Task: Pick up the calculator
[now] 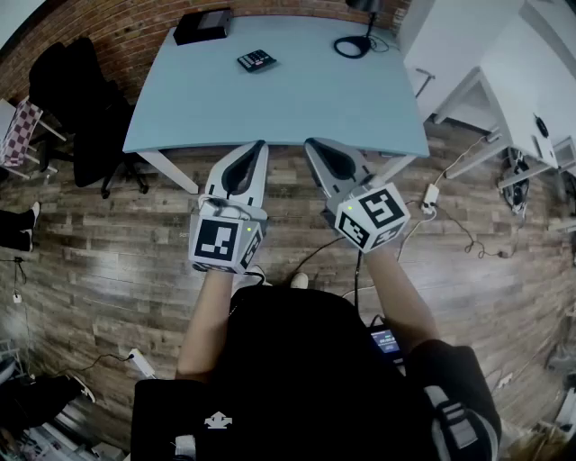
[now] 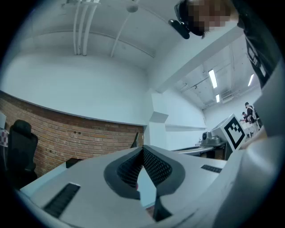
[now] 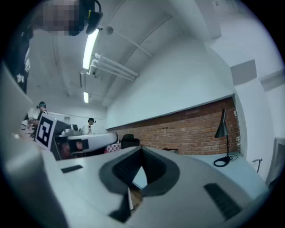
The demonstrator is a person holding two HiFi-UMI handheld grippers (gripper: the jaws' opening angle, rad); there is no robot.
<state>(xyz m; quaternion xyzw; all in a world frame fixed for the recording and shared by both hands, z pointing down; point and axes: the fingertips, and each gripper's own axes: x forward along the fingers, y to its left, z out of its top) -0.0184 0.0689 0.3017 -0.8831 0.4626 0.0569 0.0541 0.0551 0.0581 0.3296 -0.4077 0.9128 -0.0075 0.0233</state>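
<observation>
**While calculator waits on far side of table, both grippers stay off it**

Held side by side above the near edge of a pale blue table (image 1: pixel 270 108), the left gripper (image 1: pixel 261 144) and right gripper (image 1: pixel 310 142) each have their jaws pressed together at the tips with nothing between them. The calculator (image 1: pixel 256 60) lies flat toward the table's far side, well apart from both. A black box (image 1: pixel 203 25) sits at the far left corner, a lamp base (image 1: pixel 353 45) at the far right.
</observation>
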